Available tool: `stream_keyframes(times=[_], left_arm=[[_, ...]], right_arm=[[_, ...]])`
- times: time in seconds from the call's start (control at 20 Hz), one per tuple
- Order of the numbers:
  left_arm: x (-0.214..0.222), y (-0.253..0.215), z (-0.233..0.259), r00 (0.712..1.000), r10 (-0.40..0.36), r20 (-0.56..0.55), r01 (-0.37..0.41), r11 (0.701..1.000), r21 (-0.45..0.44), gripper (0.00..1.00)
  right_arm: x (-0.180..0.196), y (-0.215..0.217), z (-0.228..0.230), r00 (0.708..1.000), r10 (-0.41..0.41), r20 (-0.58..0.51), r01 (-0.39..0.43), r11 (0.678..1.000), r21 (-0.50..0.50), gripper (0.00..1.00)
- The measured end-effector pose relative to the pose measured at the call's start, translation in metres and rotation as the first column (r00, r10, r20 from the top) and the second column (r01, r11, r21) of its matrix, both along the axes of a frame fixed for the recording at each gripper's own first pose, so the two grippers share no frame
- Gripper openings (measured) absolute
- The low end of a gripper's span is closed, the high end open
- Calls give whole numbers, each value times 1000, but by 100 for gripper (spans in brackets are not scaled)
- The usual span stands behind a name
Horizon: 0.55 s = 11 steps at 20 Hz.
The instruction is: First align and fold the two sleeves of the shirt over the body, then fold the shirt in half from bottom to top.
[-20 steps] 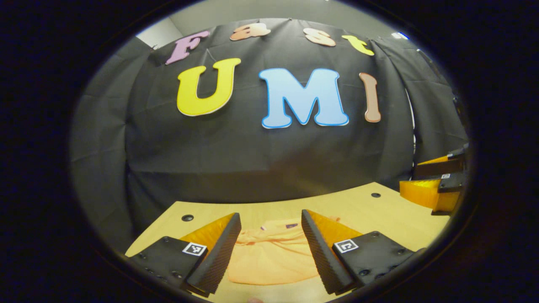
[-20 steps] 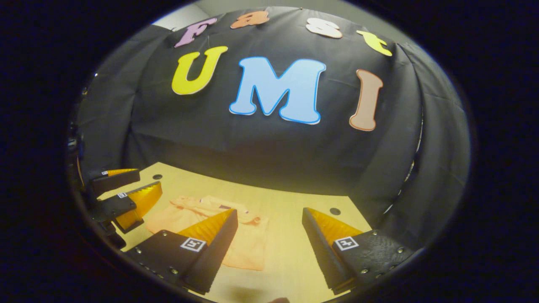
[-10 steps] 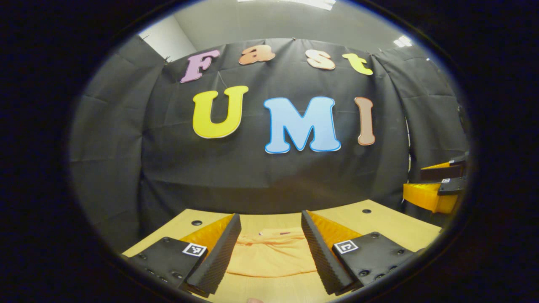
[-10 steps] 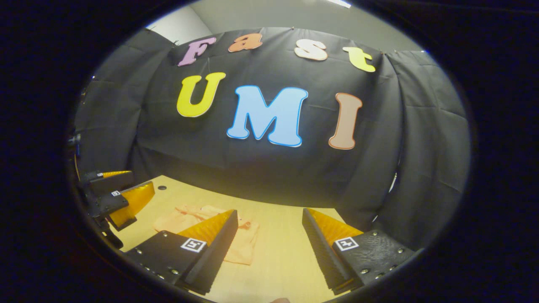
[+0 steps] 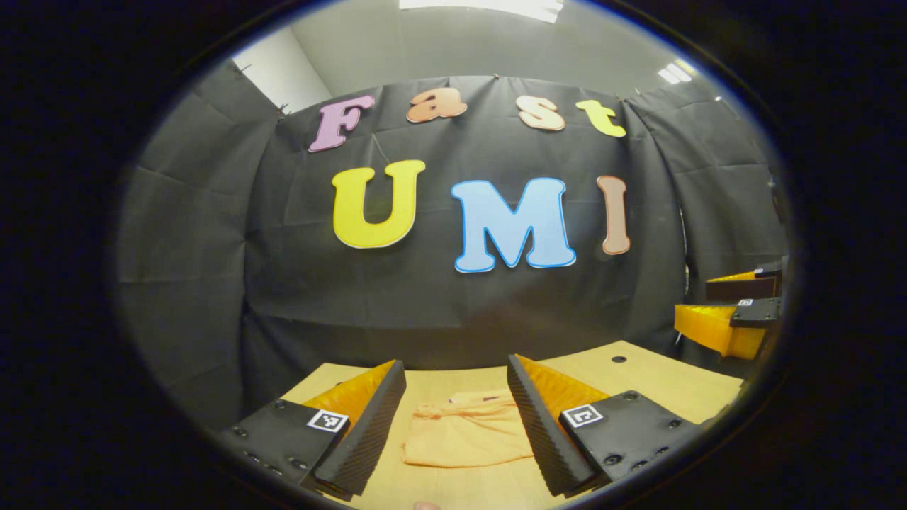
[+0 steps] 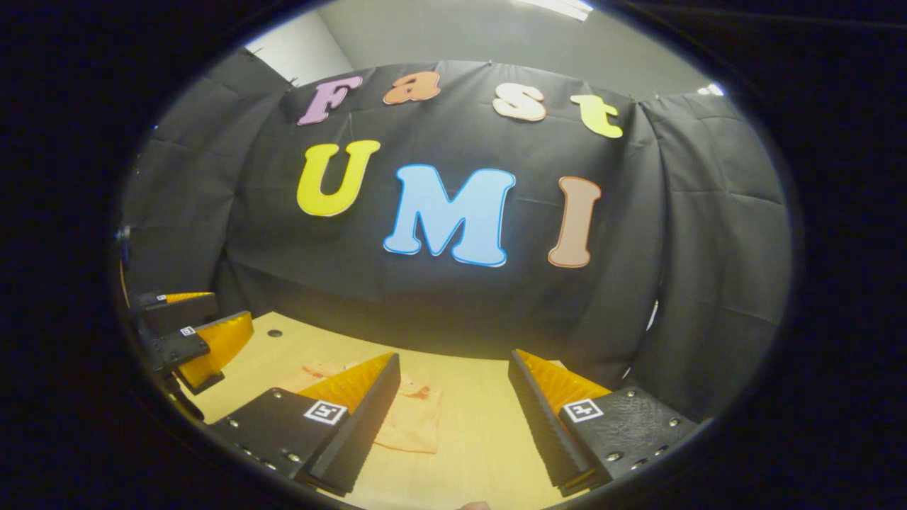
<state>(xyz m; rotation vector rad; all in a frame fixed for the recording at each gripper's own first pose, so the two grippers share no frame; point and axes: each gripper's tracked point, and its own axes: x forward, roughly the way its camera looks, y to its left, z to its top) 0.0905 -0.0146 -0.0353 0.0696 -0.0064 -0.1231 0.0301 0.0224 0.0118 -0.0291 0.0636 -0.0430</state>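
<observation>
- The orange shirt [image 5: 464, 439] is lying folded up small on the wooden table [image 5: 659, 386], in a neat flat bundle.
- In the left gripper view, the left gripper [image 5: 455, 425] is hanging in the air above the table with its two fingers spread wide apart. It is pinching nothing.
- The shirt is showing in the gap between those fingers, down at 6 o'clock, farther off on the table and not touching them.
- The right gripper [image 5: 730, 312] is showing over at 3 o'clock in that view, well apart from the shirt.
- In the right gripper view, the right gripper [image 6: 453, 425] is also sitting with its fingers spread wide, holding nothing.
- There the shirt [image 6: 411, 425] is lying at about 7 o'clock, partly hidden behind one finger.
- The left gripper [image 6: 195, 333] is at 9 o'clock there, above the table edge, fingers apart.
- A black cloth wall [image 6: 453, 312] is hanging behind the table.
</observation>
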Motion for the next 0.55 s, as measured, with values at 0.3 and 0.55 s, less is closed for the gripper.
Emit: stream_keyframes(times=[0.3,0.55], left_arm=[[-7,11,-9,1000,-13,-20,13,1000,-12,95],[-16,2,-4,999,-52,-14,52,998,-30,95]], right_arm=[[-18,7,-1,1000,-20,10,20,1000,-5,95],[-39,-6,-1,998,-56,8,56,998,3,95]])
